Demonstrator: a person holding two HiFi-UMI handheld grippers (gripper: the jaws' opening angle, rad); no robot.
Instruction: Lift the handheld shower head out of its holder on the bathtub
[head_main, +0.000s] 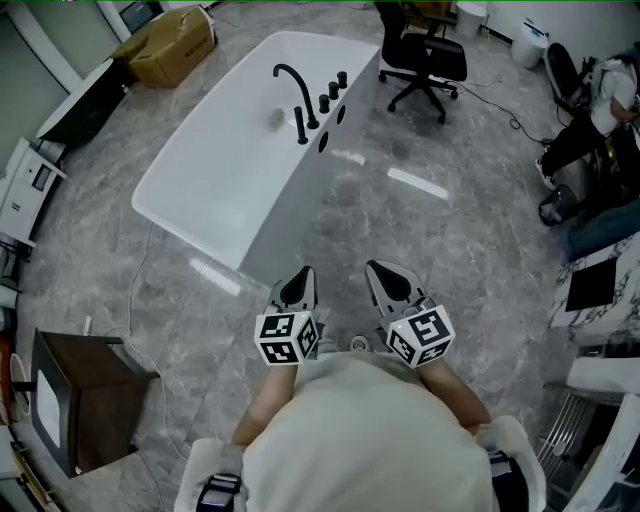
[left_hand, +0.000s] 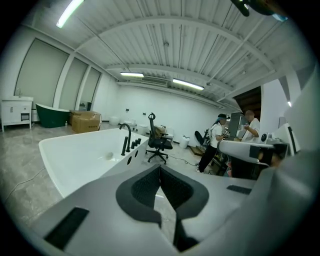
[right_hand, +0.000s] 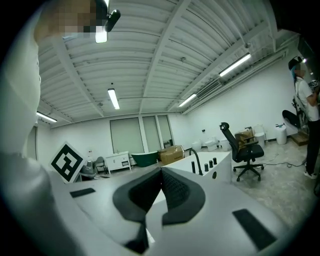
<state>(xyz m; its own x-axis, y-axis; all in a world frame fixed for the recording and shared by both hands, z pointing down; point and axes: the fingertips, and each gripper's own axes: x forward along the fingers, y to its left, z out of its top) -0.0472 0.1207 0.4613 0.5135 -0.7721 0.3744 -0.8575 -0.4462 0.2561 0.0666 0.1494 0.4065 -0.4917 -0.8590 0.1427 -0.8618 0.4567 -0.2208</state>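
White bathtub (head_main: 200, 170) stood on the grey marbled floor (head_main: 450, 240), well ahead of both grippers in the head view. On its rim nearest the office chair (head_main: 422, 52) sat a row of black fittings: a curved spout (head_main: 293, 80), three knobs (head_main: 333, 90), and the handheld shower head (head_main: 301, 125), a slim black rod upright in its holder just beside the spout's base. The left gripper view showed the same rod (left_hand: 124, 146) in place on the tub's edge, and in the right gripper view it (right_hand: 193, 167) appeared small, next to the spout. Left gripper (head_main: 305, 270) was held low, close to the person's body and beside the tub's near corner, well apart from the fittings; its own view showed the gripper (left_hand: 160, 168) with the dark pads meeting at the tips and nothing between them. Right gripper (head_main: 376, 267) was alongside it, just to the right and not touching it; in its own view (right_hand: 161, 170) the jaws were likewise pressed together and empty. Both pointed roughly toward the tub. A cardboard box (head_main: 170, 45) lay beyond the tub's far end, a dark cabinet (head_main: 85, 400) stood at lower left, and another person (head_main: 600, 120) was at the right edge of the room.
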